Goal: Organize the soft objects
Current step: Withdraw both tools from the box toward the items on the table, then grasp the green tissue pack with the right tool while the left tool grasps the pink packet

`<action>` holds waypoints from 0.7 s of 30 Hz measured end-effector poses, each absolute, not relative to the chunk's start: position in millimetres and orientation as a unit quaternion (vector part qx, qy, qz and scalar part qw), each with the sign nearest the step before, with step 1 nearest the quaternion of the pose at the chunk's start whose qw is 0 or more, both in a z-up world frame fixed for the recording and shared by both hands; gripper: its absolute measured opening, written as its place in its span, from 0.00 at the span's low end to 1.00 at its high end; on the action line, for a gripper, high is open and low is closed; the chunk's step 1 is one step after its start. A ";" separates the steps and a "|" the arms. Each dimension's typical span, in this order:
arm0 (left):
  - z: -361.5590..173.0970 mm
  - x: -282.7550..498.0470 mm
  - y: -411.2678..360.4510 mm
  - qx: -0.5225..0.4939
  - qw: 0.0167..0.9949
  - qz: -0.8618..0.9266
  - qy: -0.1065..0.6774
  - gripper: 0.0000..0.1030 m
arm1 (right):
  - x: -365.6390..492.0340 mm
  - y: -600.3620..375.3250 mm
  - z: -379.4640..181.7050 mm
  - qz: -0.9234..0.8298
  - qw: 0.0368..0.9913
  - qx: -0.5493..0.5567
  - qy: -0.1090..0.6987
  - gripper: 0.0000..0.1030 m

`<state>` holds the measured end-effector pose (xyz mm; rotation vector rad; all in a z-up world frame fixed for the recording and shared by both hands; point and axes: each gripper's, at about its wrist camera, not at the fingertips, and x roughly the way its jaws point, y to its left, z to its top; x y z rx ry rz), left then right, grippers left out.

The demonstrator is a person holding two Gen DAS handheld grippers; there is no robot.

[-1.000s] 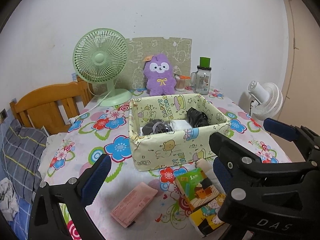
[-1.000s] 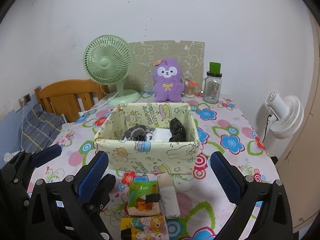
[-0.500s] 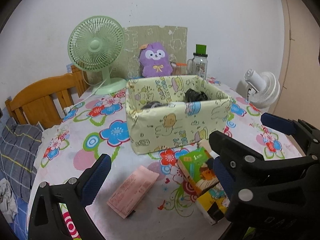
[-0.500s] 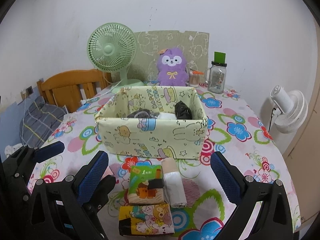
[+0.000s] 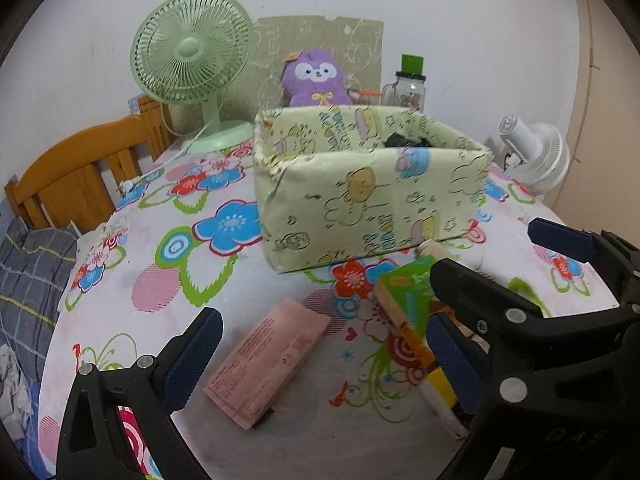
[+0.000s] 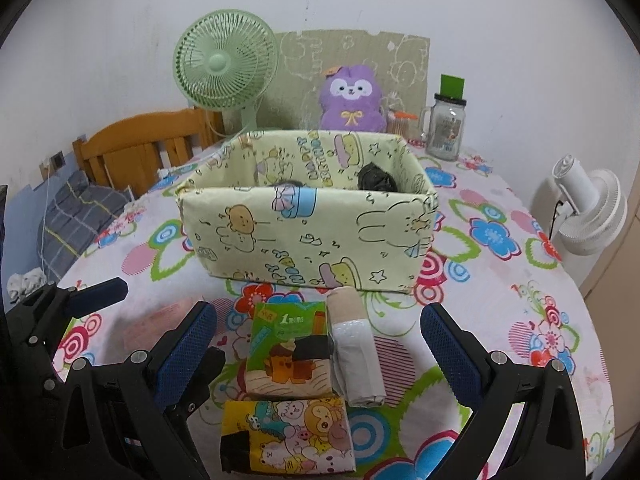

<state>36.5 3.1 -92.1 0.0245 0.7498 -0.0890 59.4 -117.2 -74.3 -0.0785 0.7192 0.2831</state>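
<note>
A pale yellow cartoon-print box (image 6: pixel 308 232) stands mid-table, with a dark rolled cloth (image 6: pixel 376 176) showing over its rim. In front of it lie a green tissue pack (image 6: pixel 290 352), a yellow cartoon tissue pack (image 6: pixel 288 436) and a beige-and-grey rolled cloth (image 6: pixel 354 352). My right gripper (image 6: pixel 318 340) is open low over these, one finger on each side of the green pack and the roll. My left gripper (image 5: pixel 320 352) is open just above a pink tissue pack (image 5: pixel 268 360). The green pack (image 5: pixel 404 300) lies by its right finger. The box (image 5: pixel 368 188) rises behind.
At the back stand a green desk fan (image 6: pixel 224 64), a purple plush toy (image 6: pixel 352 100) and a glass jar with a green lid (image 6: pixel 446 124). A wooden chair (image 6: pixel 140 148) is at the table's left, a white fan (image 6: pixel 588 216) off its right edge. The flowered tablecloth (image 5: pixel 160 280) covers the table.
Both grippers have come down and nearer to the table, so the box's inside is now mostly hidden behind its front wall. Both stay open; nothing on the table has moved.
</note>
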 end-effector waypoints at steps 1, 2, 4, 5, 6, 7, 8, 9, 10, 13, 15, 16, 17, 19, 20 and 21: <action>-93.3 38.2 4.4 0.012 0.929 -0.041 0.368 1.00 | 61.2 -115.7 -75.9 0.139 0.924 -0.039 0.353 0.99; -95.6 41.0 6.3 0.012 0.927 -0.037 0.373 1.00 | 62.7 -114.4 -77.3 0.141 0.923 -0.041 0.355 0.99; -98.6 45.0 9.4 0.013 0.924 -0.030 0.380 1.00 | 67.0 -111.1 -81.1 0.144 0.920 -0.044 0.362 0.98; -101.3 47.6 10.9 0.015 0.922 -0.024 0.386 1.00 | 69.4 -109.6 -83.4 0.145 0.918 -0.045 0.367 0.97; -103.1 49.3 11.7 0.018 0.921 -0.022 0.389 1.00 | 71.2 -108.9 -85.1 0.146 0.916 -0.045 0.371 0.97; -105.2 50.9 12.5 0.020 0.920 -0.021 0.391 0.99 | 74.1 -107.6 -88.1 0.147 0.913 -0.045 0.378 0.95; -106.9 51.5 13.1 0.022 0.919 -0.020 0.393 0.99 | 76.4 -106.4 -90.7 0.148 0.911 -0.045 0.383 0.93; -109.5 53.6 13.8 0.025 0.917 -0.019 0.398 0.99 | 78.4 -105.5 -93.1 0.149 0.908 -0.045 0.388 0.91; -110.8 54.7 14.3 0.027 0.916 -0.018 0.399 0.99 | 81.2 -104.2 -96.3 0.151 0.905 -0.044 0.396 0.88; -115.9 58.2 15.5 0.039 0.913 -0.007 0.407 0.99 | 86.7 -100.4 -103.2 0.160 0.896 -0.043 0.412 0.81; -118.9 60.0 16.5 0.045 0.911 -0.005 0.411 0.99 | 89.2 -96.2 -107.6 0.164 0.891 -0.048 0.420 0.77; -120.2 61.0 17.1 0.046 0.909 -0.005 0.413 0.99 | 89.5 -94.5 -109.8 0.165 0.890 -0.050 0.423 0.75; -122.9 62.9 18.0 0.048 0.907 -0.003 0.419 0.99 | 90.8 -92.9 -112.0 0.167 0.887 -0.050 0.428 0.71; -126.5 65.1 19.2 0.049 0.903 -0.002 0.427 0.98 | 93.5 -90.8 -116.1 0.170 0.881 -0.049 0.438 0.68; -127.6 66.3 19.7 0.049 0.902 -0.002 0.429 0.98 | 94.7 -90.2 -117.6 0.171 0.880 -0.046 0.442 0.66; -128.1 66.5 20.4 0.046 0.902 -0.004 0.429 0.98 | 95.8 -90.3 -118.7 0.171 0.878 -0.043 0.445 0.65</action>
